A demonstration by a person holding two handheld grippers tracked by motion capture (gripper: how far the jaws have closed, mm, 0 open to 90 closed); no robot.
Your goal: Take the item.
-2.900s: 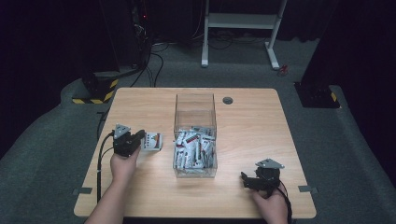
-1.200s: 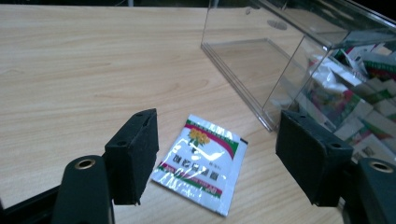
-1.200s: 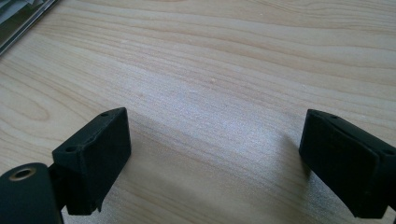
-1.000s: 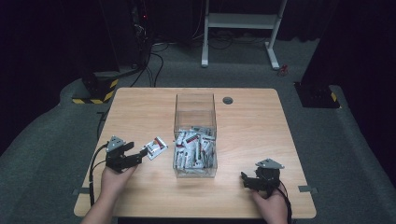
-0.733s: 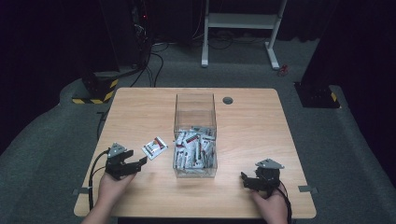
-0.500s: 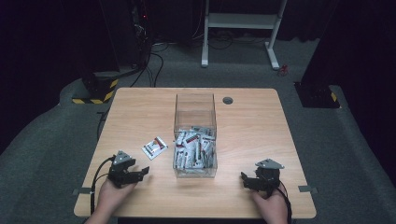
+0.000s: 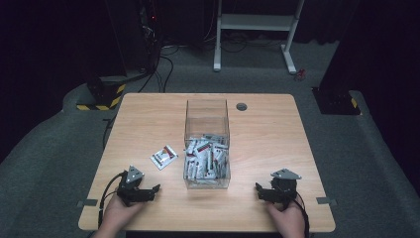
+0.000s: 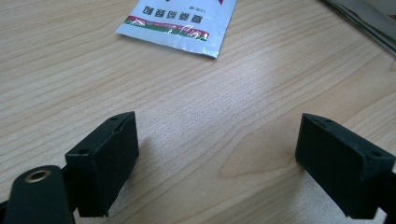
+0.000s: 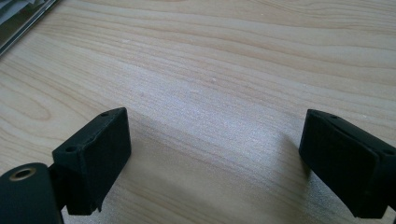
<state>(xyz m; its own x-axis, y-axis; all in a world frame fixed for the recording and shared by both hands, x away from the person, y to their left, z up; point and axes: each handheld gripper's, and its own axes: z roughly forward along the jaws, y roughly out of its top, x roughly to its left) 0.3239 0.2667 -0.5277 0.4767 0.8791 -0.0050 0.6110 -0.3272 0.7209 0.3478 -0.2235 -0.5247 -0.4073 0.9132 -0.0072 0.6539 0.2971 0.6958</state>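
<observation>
A clear plastic box (image 7: 207, 121) stands mid-table with several white and red packets (image 7: 205, 158) piled in its near half. One packet (image 7: 164, 156) lies flat on the wood to the box's left; its printed edge (image 8: 180, 21) appears at the top of the left gripper view. My left gripper (image 7: 154, 190) rests near the front left edge, open with bare wood between its jaws (image 8: 217, 154). My right gripper (image 7: 259, 191) sits near the front right edge, also open over bare wood (image 9: 215, 154).
The wooden table (image 7: 143, 119) has a round cable hole (image 7: 241, 106) behind the box. The box's lower edge (image 8: 364, 23) shows at the top right of the left gripper view. Beyond the table are dark carpet, cables and a white desk frame (image 7: 257, 22).
My left gripper has let go of the packet, which now lies left of the box, and has drawn back toward the front left edge. The right gripper has not moved.
</observation>
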